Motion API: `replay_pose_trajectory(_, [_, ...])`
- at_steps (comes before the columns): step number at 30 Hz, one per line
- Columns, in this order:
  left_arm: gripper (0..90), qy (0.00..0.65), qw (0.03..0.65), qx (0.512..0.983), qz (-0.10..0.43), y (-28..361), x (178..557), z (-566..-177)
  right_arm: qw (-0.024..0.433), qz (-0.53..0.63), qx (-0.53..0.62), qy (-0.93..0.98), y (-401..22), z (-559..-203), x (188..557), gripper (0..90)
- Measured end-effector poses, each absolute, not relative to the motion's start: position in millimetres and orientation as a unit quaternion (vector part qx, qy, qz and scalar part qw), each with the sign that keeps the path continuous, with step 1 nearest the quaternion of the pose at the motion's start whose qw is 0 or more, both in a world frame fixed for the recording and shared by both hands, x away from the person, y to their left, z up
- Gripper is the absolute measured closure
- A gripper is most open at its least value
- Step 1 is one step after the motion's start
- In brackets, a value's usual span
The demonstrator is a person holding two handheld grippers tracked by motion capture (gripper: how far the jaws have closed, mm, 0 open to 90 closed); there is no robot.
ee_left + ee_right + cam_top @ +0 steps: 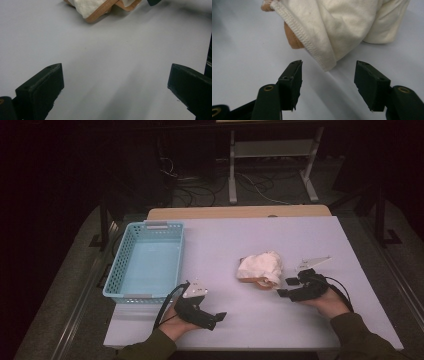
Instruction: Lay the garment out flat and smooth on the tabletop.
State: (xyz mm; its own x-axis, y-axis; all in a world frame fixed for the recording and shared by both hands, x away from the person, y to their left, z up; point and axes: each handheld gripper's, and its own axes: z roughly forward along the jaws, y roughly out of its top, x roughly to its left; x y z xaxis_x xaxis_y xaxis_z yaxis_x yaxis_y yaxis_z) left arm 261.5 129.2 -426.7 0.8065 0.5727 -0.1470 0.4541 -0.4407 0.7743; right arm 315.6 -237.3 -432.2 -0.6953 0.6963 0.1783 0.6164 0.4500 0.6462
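The big white worktop [280,240] holds a blue basket [145,262] on its left side, with nothing in it. A crumpled white cloth [260,266] with a tan edge lies near the middle. The right claw [286,287] is open just beside the cloth, not touching it. The left claw [217,319] is wide open, holding nothing, near the basket.

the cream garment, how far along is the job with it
Nothing looks done: the cream garment with tan trim lies crumpled on the table, and the blue basket is empty. In hand: the right gripper has its jaws open just short of the garment's stitched hem, not touching it. The left gripper waits open over bare table. Left, likely: gripping the garment and moving it, perhaps into the basket.
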Motion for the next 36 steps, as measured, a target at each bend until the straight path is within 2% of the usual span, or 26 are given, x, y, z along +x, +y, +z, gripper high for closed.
replay_pose_trajectory(3, [0.0,0.304,0.433,0.846,0.068,129,262,-427,0.056,0.355,0.386,0.850,-236,-435,317,40.4])
replay_pose_trajectory(4, [0.0,0.304,0.433,0.846,0.069,129,262,-427,0.054,0.356,0.384,0.850,-234,-438,320,44.6])
replay_pose_trajectory(11, [0.0,0.304,0.434,0.845,0.069,128,262,-427,0.052,0.352,0.384,0.852,-229,-441,323,54.3])
replay_pose_trajectory(15, [0.0,0.303,0.435,0.845,0.070,128,261,-427,0.055,0.351,0.383,0.853,-229,-443,326,72.4])
replay_pose_trajectory(18, [0.0,0.303,0.435,0.845,0.070,129,261,-427,0.051,0.357,0.378,0.853,-230,-441,327,81.5])
replay_pose_trajectory(28, [0.0,0.303,0.435,0.845,0.070,129,261,-427,0.051,0.381,0.360,0.850,-232,-429,323,84.6])
replay_pose_trajectory(36, [0.0,0.303,0.435,0.845,0.070,129,261,-427,0.069,0.402,0.356,0.841,-237,-415,319,84.7])
